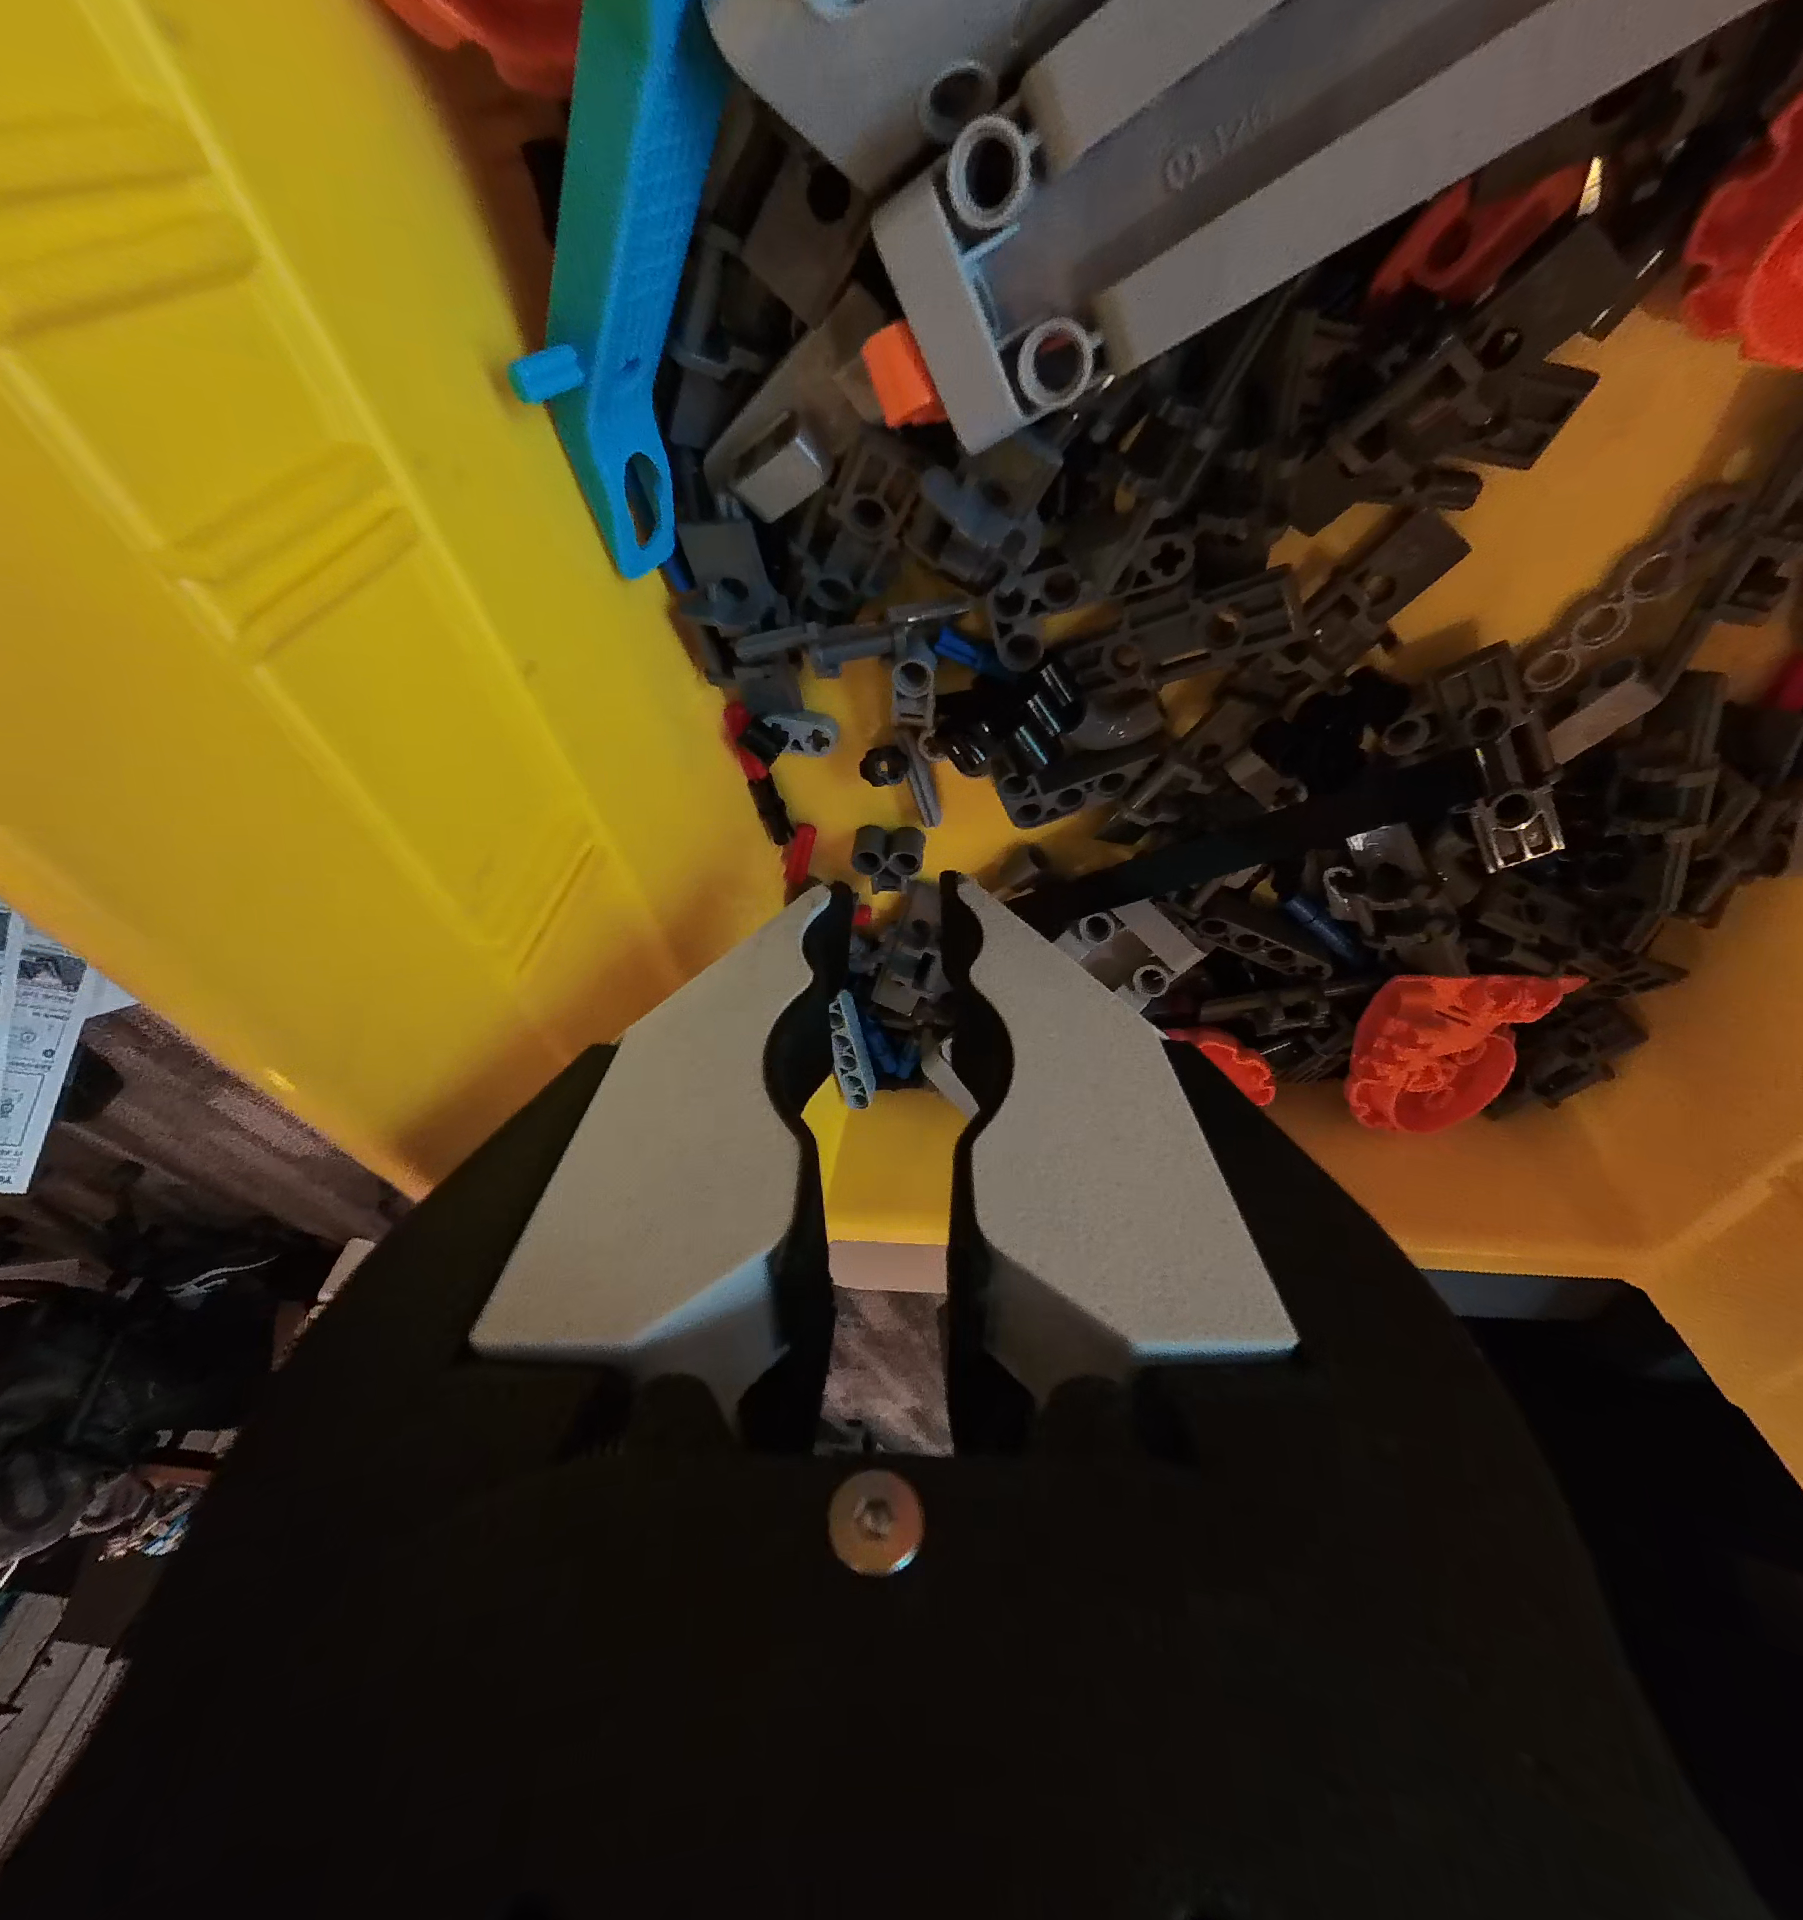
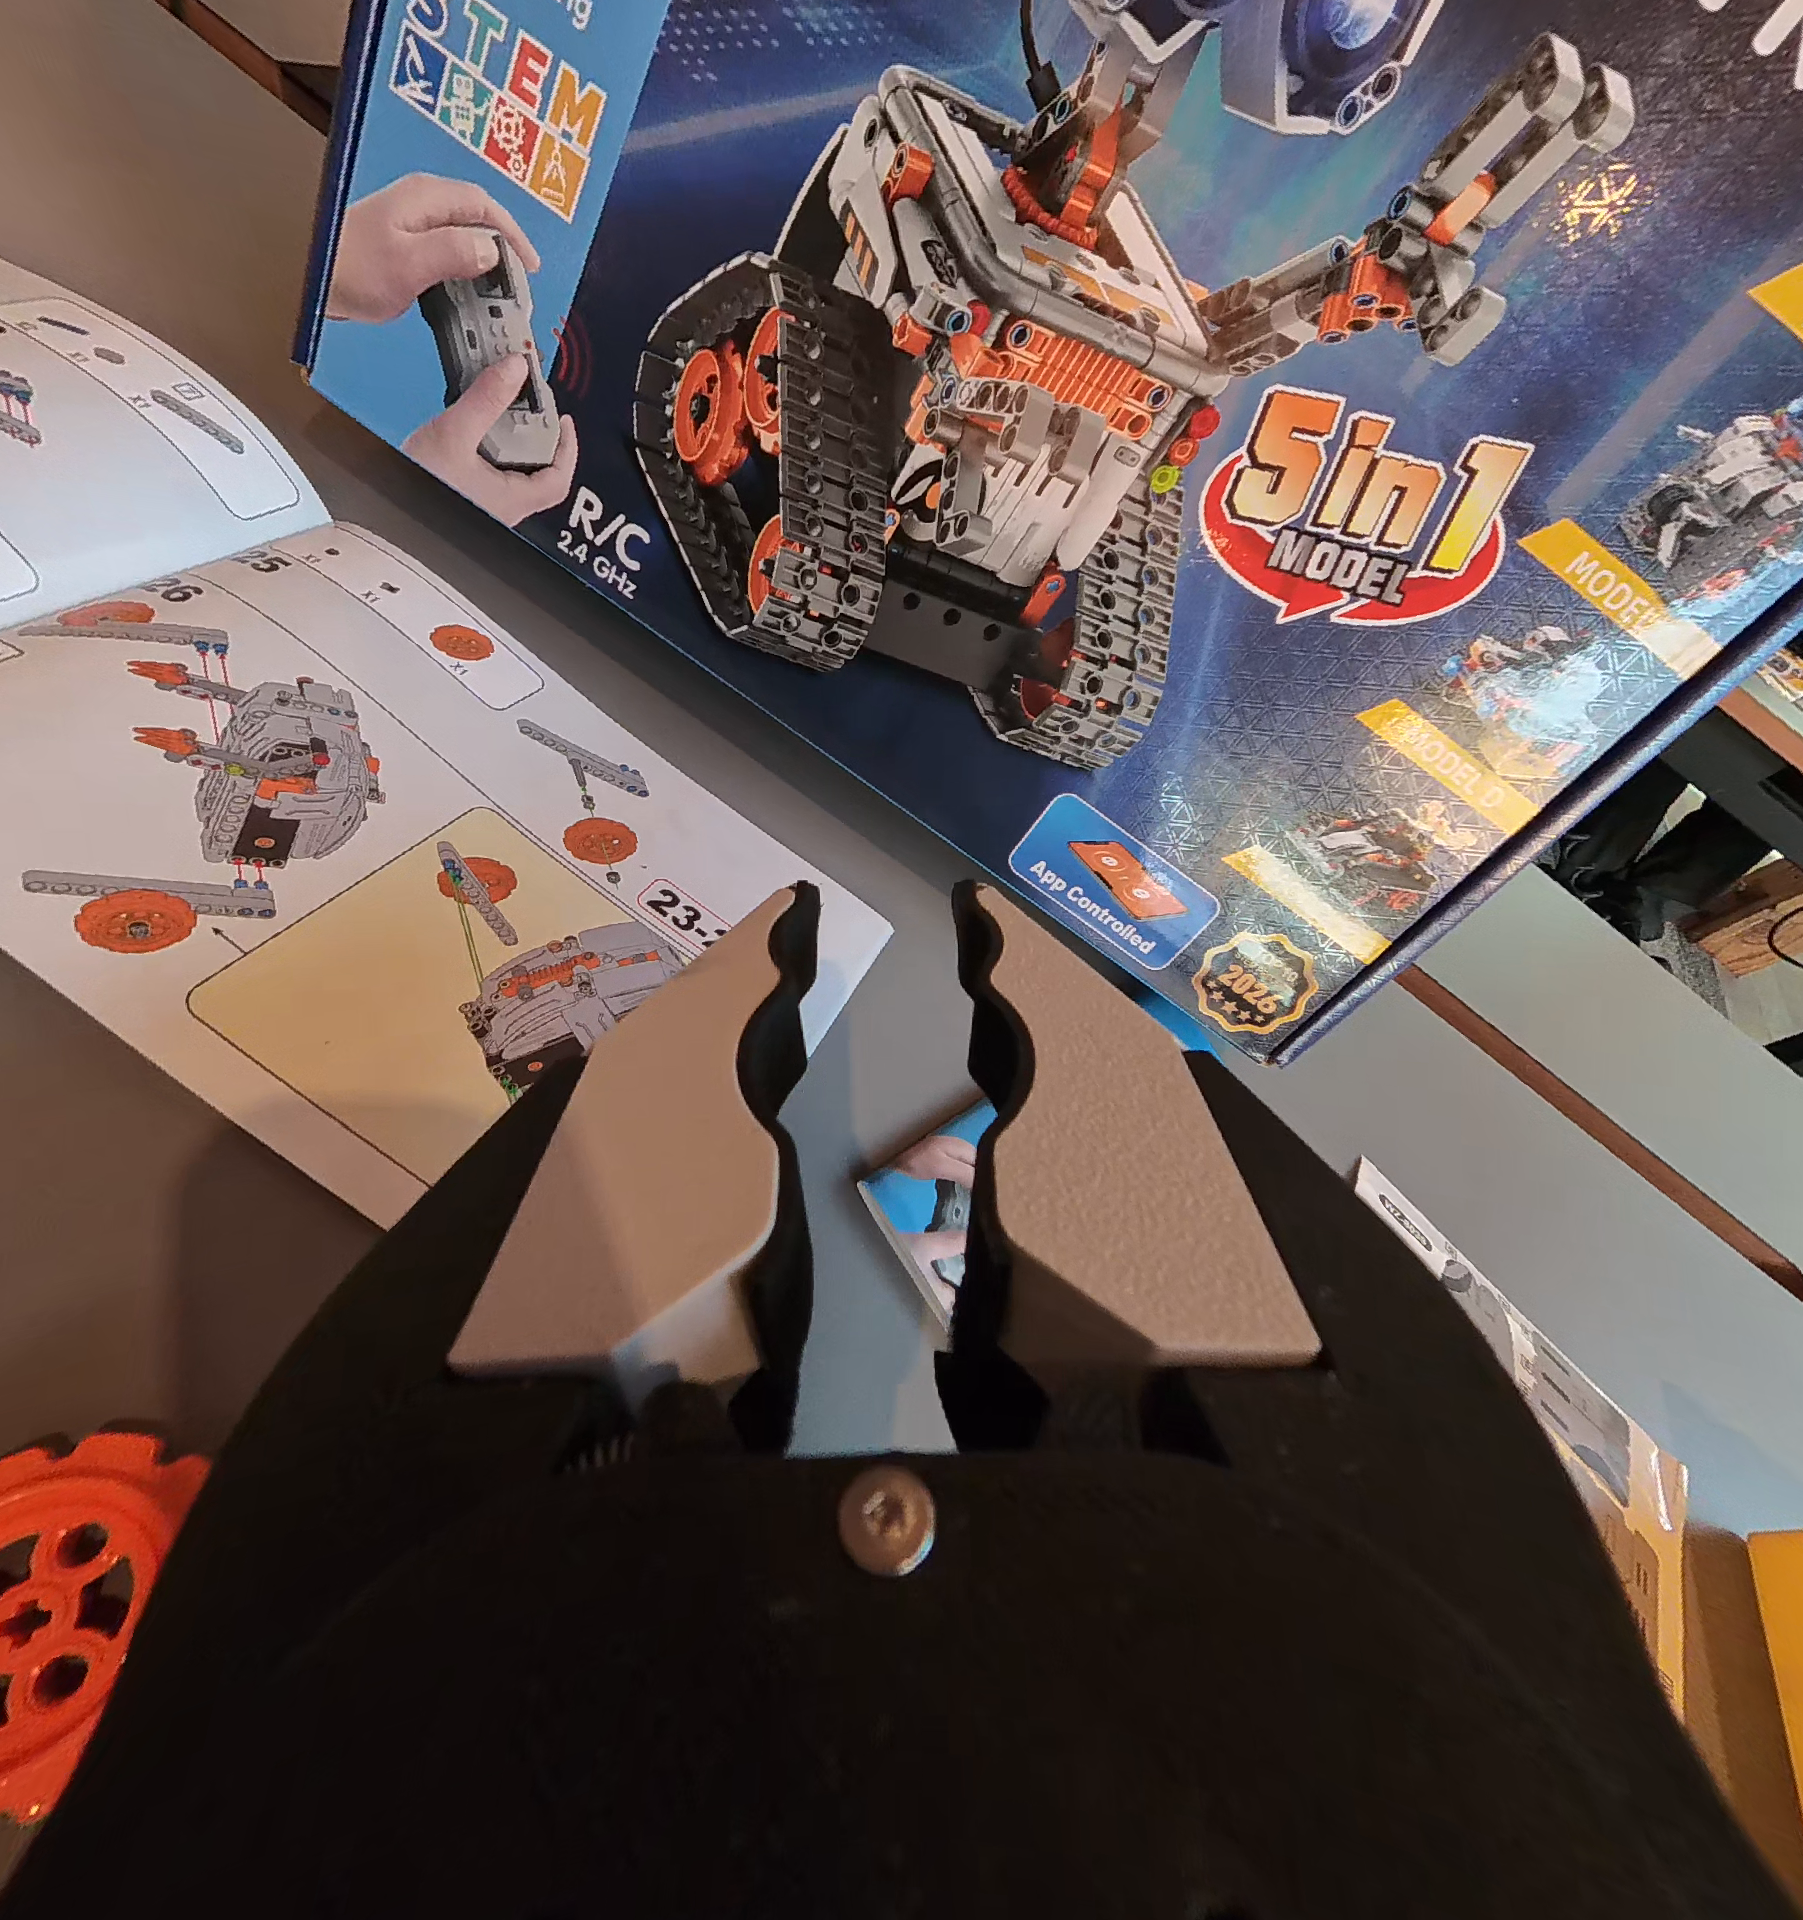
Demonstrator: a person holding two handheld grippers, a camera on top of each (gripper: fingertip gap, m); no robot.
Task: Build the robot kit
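In the left wrist view my left gripper is open and empty, its tips just over the near end of a yellow bin full of small building parts. Several grey and dark pieces lie heaped in the bin; a small grey connector sits just beyond the tips and a light grey holed beam shows between the jaws. In the right wrist view my right gripper is open and empty above a grey table, between an open instruction booklet and a blue toy-robot box.
In the bin lie a large grey block, a blue and green flat tool and orange wheels. The bin's yellow wall rises at the left. An orange wheel lies on the table at the lower left; a small leaflet lies under the right gripper. My right fingertips sit around 55 centimetres from my left ones. About 9 centimetres separates my left fingertips from the large grey block.
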